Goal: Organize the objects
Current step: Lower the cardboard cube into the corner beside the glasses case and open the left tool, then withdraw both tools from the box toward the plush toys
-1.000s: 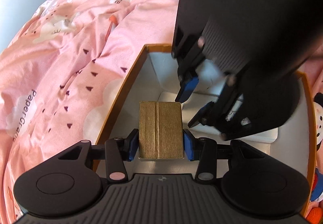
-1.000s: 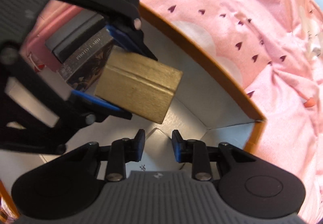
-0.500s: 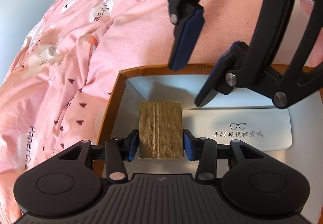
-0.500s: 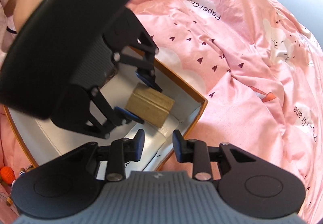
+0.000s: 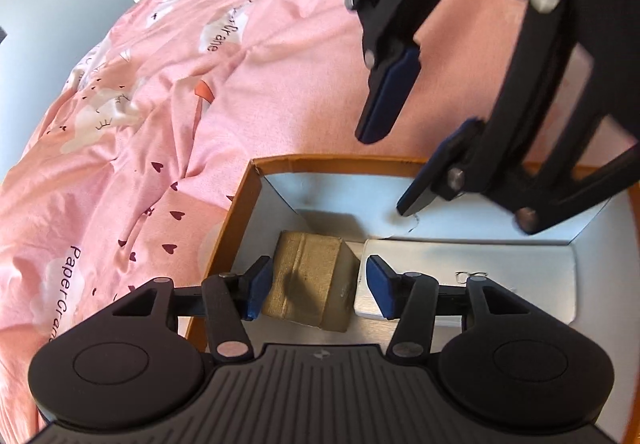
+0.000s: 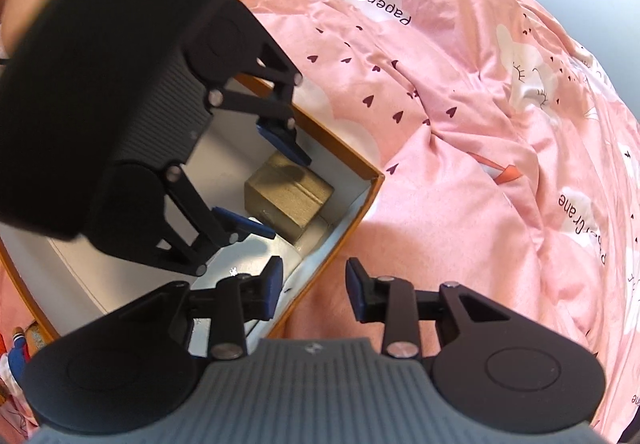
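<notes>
A: Left gripper [image 5: 316,290] over the orange-rimmed box [image 5: 240,212], jaws just spread. See the gaps? Neither pad is pressing on the gold box [image 5: 312,284] any more.

B: So it's let go. The gold box sits tilted in the corner of the big box, at about eleven o'clock from the gripper's body in the left view, one edge propped up a little. My guess: it landed against something under it rather than flat on the floor.

A: Just beside it, at three o'clock, lies the white glasses case [image 5: 500,276]. Tucking the gold box into the corner next to it saves room, I'd say.

B: And the right gripper [image 6: 314,294]?

A: Jaws have been easing apart too, nothing between them. In its own view it hangs over the box's rim, one finger inside, one over the pink bedsheet [image 6: 460,104]. Looks held clear so the left one has space to work.

B: Risk?

A: The tilt. The gold box may need a nudge to sit level before anything else goes in.
</notes>
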`<move>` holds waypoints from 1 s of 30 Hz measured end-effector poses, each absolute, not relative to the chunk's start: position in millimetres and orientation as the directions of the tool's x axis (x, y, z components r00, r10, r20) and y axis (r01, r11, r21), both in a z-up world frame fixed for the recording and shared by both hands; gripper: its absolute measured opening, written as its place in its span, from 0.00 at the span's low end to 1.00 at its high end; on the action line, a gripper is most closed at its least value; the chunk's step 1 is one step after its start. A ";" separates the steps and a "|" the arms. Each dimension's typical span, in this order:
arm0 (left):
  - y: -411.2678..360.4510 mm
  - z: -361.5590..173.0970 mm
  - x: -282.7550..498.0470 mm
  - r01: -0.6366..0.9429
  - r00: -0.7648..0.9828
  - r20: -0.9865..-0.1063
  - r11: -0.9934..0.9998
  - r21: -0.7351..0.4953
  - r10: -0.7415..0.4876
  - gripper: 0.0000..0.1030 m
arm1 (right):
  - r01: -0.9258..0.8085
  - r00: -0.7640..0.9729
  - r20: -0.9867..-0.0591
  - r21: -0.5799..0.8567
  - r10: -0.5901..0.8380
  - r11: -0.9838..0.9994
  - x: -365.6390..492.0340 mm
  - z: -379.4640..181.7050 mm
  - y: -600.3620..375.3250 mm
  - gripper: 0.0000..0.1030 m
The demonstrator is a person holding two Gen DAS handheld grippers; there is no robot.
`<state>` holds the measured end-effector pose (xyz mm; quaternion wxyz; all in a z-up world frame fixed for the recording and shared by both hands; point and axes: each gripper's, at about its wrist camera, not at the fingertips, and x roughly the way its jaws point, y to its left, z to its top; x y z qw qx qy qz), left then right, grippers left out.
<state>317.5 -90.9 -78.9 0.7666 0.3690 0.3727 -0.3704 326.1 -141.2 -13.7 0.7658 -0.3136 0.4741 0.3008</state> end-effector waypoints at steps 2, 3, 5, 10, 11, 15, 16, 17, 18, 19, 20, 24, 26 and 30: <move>-90.2 -76.3 318.7 0.825 0.445 -0.856 0.493 0.277 -0.262 0.59 | -0.756 0.367 -0.916 -0.191 0.164 0.626 327.8 -16.0 -140.9 0.35; -88.8 -74.9 320.1 0.818 0.433 -0.865 0.515 0.257 -0.255 0.58 | -0.756 0.365 -0.917 -0.189 0.163 0.626 327.8 -17.2 -140.5 0.35; -84.5 -71.3 319.2 0.794 0.415 -0.878 0.566 0.222 -0.238 0.58 | -0.756 0.359 -0.920 -0.187 0.158 0.628 329.9 -20.0 -139.2 0.35; -79.6 -74.8 321.4 0.757 0.378 -0.903 0.630 0.174 -0.204 0.44 | -0.750 0.355 -0.924 -0.188 0.145 0.635 330.5 -23.3 -136.3 0.35; -78.8 -76.7 321.6 0.752 0.371 -0.907 0.637 0.168 -0.199 0.42 | -0.748 0.353 -0.924 -0.186 0.145 0.636 331.1 -24.0 -135.9 0.35; -77.2 -80.8 325.0 0.730 0.374 -0.906 0.665 0.156 -0.197 0.30 | -0.750 0.351 -0.926 -0.188 0.141 0.635 330.6 -24.6 -134.7 0.35; -76.8 -80.4 325.7 0.731 0.370 -0.906 0.667 0.146 -0.207 0.27 | -0.750 0.351 -0.926 -0.189 0.140 0.634 330.8 -25.0 -134.6 0.35; -77.0 -79.6 326.2 0.731 0.364 -0.905 0.670 0.131 -0.221 0.26 | -0.749 0.351 -0.926 -0.189 0.138 0.635 332.6 -26.3 -134.4 0.35; -77.7 -79.1 326.3 0.734 0.358 -0.905 0.669 0.119 -0.232 0.25 | -0.748 0.350 -0.927 -0.189 0.136 0.636 333.3 -26.8 -134.2 0.35; -79.2 -78.7 325.8 0.737 0.355 -0.904 0.666 0.114 -0.238 0.24 | -0.747 0.349 -0.927 -0.188 0.135 0.638 333.9 -27.5 -134.0 0.35; -81.4 -78.4 324.9 0.739 0.358 -0.903 0.663 0.117 -0.239 0.24 | -0.746 0.348 -0.928 -0.187 0.135 0.639 334.4 -28.0 -133.9 0.35; -85.6 -77.2 322.5 0.742 0.377 -0.895 0.657 0.137 -0.239 0.24 | -0.744 0.337 -0.930 -0.168 0.145 0.646 335.8 -28.6 -134.2 0.35; -85.5 -75.6 321.5 0.743 0.378 -0.893 0.656 0.135 -0.244 0.25 | -0.741 0.337 -0.930 -0.163 0.149 0.652 335.8 -28.2 -134.4 0.35; -82.5 -63.8 314.0 0.733 0.404 -0.878 0.665 0.143 -0.257 0.25 | -0.738 0.341 -0.926 -0.157 0.162 0.656 330.5 -23.1 -136.2 0.35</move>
